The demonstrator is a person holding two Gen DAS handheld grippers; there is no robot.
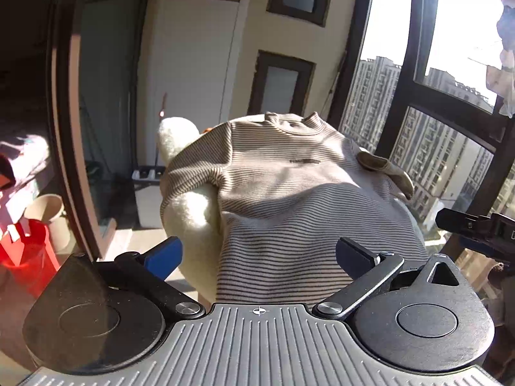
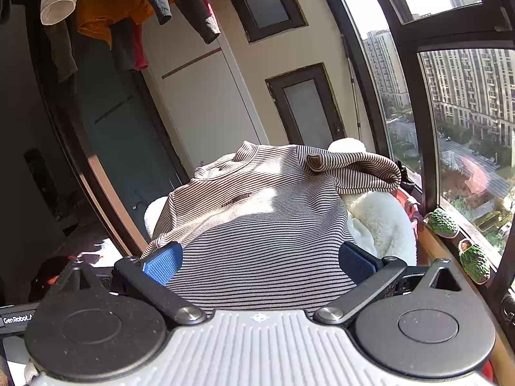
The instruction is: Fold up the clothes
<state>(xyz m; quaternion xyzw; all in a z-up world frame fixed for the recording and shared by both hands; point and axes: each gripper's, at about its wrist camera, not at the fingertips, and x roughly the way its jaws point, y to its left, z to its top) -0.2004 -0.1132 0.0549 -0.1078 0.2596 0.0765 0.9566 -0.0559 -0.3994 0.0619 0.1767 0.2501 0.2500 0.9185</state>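
A beige shirt with thin dark stripes point(image 1: 283, 193) lies spread over a white fleecy garment point(image 1: 190, 212), collar at the far end. It also shows in the right wrist view point(image 2: 257, 225). Its right sleeve point(image 2: 357, 170) is folded inward across the shoulder. My left gripper point(image 1: 257, 254) is open, its fingers either side of the shirt's near hem. My right gripper point(image 2: 257, 262) is open over the same hem, holding nothing. The right gripper's tip shows in the left wrist view point(image 1: 466, 225) at the right edge.
Large windows point(image 2: 463, 128) with dark frames stand on the right. Two green objects point(image 2: 444, 222) sit on the wooden sill. Clothes point(image 2: 112, 6) hang overhead. A red bag point(image 1: 29, 254) and a pale bucket point(image 1: 48, 212) stand on the floor at left.
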